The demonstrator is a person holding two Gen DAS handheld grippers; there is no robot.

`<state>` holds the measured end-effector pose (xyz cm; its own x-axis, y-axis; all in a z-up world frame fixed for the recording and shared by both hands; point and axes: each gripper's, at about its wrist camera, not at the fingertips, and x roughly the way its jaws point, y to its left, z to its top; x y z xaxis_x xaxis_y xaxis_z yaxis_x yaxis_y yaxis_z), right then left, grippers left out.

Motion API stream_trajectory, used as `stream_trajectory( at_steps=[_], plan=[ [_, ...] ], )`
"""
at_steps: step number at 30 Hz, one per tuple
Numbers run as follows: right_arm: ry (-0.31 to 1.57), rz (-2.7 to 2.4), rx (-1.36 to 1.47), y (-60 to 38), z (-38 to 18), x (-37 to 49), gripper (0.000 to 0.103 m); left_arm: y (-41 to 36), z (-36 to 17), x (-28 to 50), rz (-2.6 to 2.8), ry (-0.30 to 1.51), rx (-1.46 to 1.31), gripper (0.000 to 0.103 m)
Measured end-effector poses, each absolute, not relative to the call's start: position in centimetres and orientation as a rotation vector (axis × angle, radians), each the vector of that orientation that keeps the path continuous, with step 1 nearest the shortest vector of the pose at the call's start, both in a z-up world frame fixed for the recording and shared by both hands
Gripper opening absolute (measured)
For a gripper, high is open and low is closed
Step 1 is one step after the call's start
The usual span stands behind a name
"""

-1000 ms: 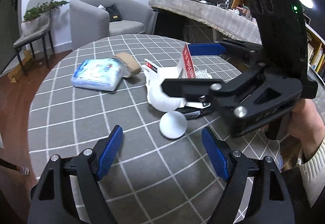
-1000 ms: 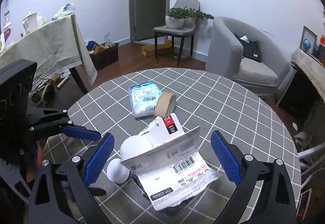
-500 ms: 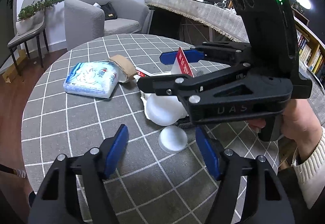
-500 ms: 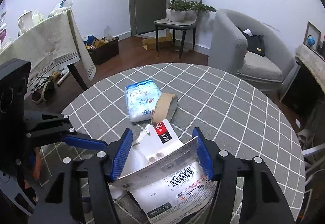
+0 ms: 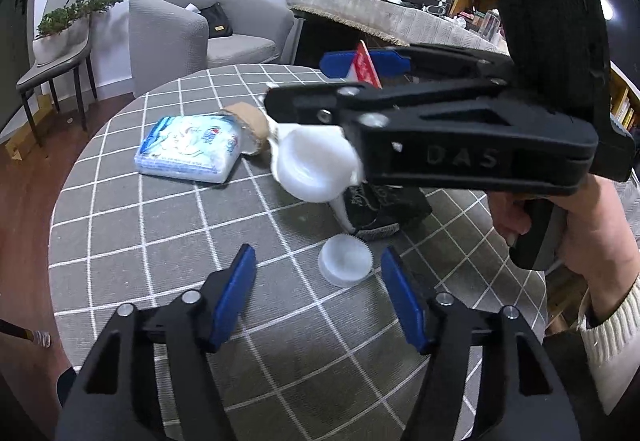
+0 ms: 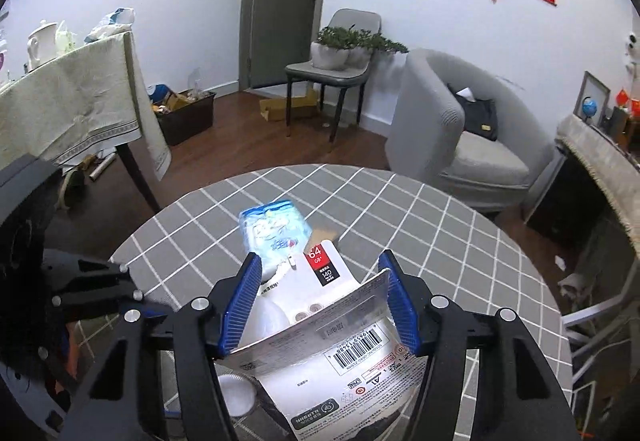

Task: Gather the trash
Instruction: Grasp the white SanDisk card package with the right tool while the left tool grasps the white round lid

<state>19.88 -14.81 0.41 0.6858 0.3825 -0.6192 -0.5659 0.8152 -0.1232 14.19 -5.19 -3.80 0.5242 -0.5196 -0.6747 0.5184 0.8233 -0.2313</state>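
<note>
Jaws of the right gripper (image 6: 320,301) are clamped on a bundle of trash: a folded white packaging card (image 6: 344,341) printed with a barcode, and beneath it a white plastic cup (image 5: 316,169) that bulges out on the left side. In the left wrist view this bundle hangs clear of the table (image 5: 160,225), above a black crumpled wrapper (image 5: 380,209) that lies on the grey checked cloth directly under it. A red edge of the card sticks up between the blue pads (image 5: 338,63) at the far side.

Jaws of the left gripper (image 5: 316,295) are closing with nothing pressed between them; a small white ridged lid (image 5: 346,259) lies on the table just beyond their tips, nearer the right pad than the left and touching neither. The lid sits just beside the near end of the black wrapper.

Farther ahead and to the left of the left jaws lies a blue-and-white tissue pack (image 5: 190,149), with a brown cardboard roll (image 5: 250,127) touching its right end. From the right jaws these two appear just beyond the tips, the pack to the left.

A hand (image 5: 560,225) in a cream knitted sleeve grips the right gripper's handle. Beyond the table stand a grey armchair (image 6: 460,133) and a chair carrying a potted plant (image 6: 344,49).
</note>
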Motion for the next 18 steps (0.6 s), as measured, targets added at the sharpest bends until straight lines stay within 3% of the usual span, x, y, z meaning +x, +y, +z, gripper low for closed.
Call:
stream_trajectory(
  at_steps=[6,12,14,16,18],
  plan=[
    [0.62,0.504,-0.336,-14.8,0.2,20.1,0.061,-7.2,-4.0,14.2,-0.625,0.819,0.071,0.054],
    [0.605,0.481,-0.358,-14.8,0.4,19.8,0.061,-7.9,-4.1,14.2,-0.607,0.821,0.121,0.051],
    [0.601,0.466,-0.374,-14.7,0.4,19.8,0.061,-7.9,-4.2,14.3,-0.594,0.818,0.126,0.046],
    [0.605,0.462,-0.375,-14.6,0.3,19.8,0.061,-7.9,-4.1,14.4,-0.586,0.816,0.126,0.034],
    [0.605,0.457,-0.385,-14.5,0.1,19.8,0.061,-7.9,-4.1,14.5,-0.583,0.811,0.133,0.033]
  ],
)
